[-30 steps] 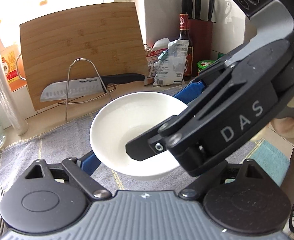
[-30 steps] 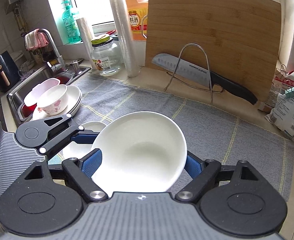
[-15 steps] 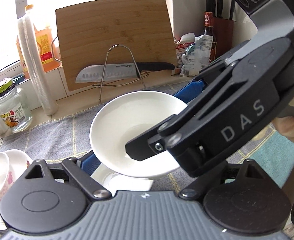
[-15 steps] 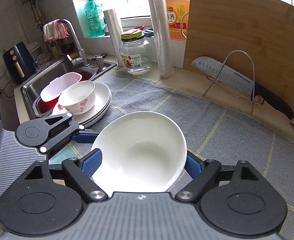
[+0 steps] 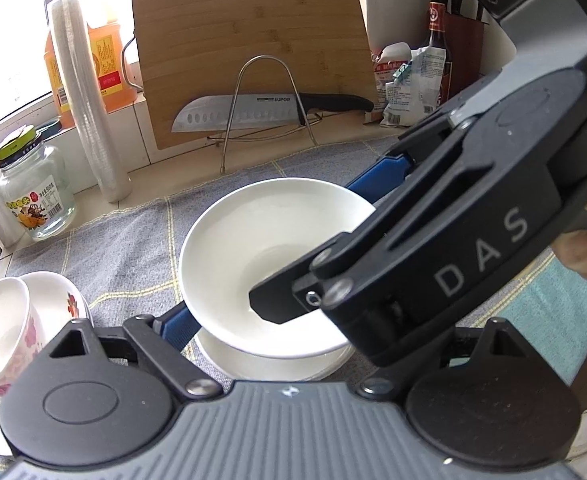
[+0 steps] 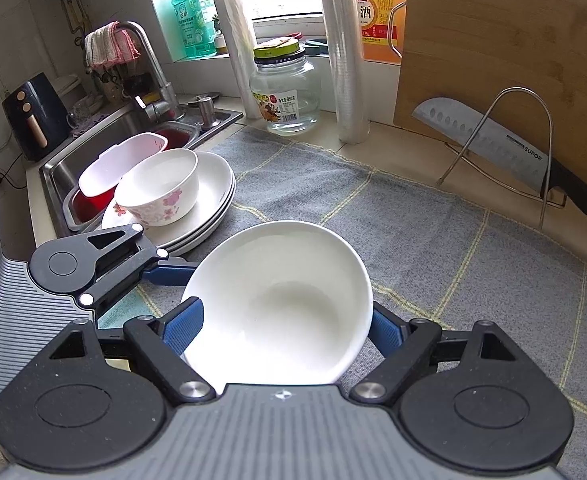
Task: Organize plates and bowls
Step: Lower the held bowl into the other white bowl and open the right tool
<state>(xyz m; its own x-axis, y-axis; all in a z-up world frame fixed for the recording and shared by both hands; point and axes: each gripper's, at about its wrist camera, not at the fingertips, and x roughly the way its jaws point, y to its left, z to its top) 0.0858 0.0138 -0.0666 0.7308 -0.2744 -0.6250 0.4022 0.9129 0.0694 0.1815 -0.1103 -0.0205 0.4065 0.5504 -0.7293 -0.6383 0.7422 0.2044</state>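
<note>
A plain white bowl hangs over the grey cloth, and both grippers are shut on it. My right gripper presses its blue fingers on the bowl's two sides. My left gripper clamps the same bowl between its own blue fingers. In the right wrist view it reaches in from the left. Another white dish lies on the cloth right under the held bowl. A floral bowl sits on a stack of white plates by the sink.
The sink with a pink tub lies at the left. A glass jar, film rolls and an oil bottle stand at the back. A knife on a wire rack leans before the bamboo board. The right gripper's body crosses the left view.
Both grippers have carried the white bowl leftward over the cloth toward the plate stack. The floral bowl and the dish underneath have come into the left view. Neither grip has changed.
</note>
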